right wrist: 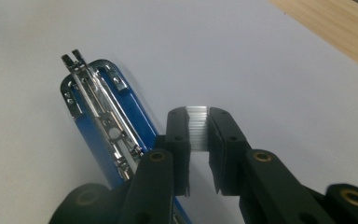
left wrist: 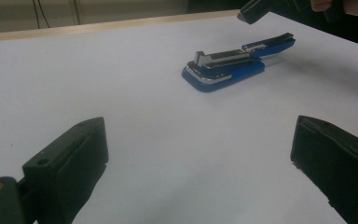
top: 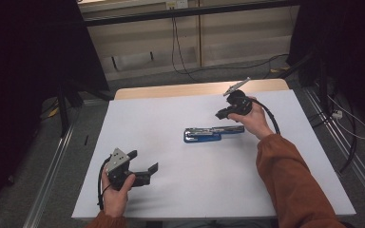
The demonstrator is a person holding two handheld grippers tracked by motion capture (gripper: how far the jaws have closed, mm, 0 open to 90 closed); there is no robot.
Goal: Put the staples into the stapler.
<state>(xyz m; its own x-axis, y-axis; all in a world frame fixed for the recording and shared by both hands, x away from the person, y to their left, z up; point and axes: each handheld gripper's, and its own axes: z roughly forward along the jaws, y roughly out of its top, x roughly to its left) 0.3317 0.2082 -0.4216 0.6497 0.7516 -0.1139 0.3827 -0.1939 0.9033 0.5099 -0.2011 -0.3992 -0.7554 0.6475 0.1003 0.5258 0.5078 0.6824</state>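
Observation:
A blue stapler (top: 213, 133) lies opened flat on the white table (top: 180, 190), its metal magazine exposed (right wrist: 102, 112). My right gripper (top: 221, 114) hovers just above and behind the stapler's right end, shut on a short silvery strip of staples (right wrist: 198, 128) pinched between its pads. In the right gripper view the gripper (right wrist: 198, 114) sits right beside the stapler's rail. My left gripper (top: 143, 161) is held near the table's front left, jaws wide apart with nothing between them. In the left gripper view it (left wrist: 198, 140) faces the stapler (left wrist: 233, 63), with the right gripper's tip (left wrist: 251, 10) above it.
The wooden table edge (top: 195, 89) runs along the far side. Cables hang on the wall behind and trail on the floor to the right. A metal rail (top: 52, 175) runs along the floor at left.

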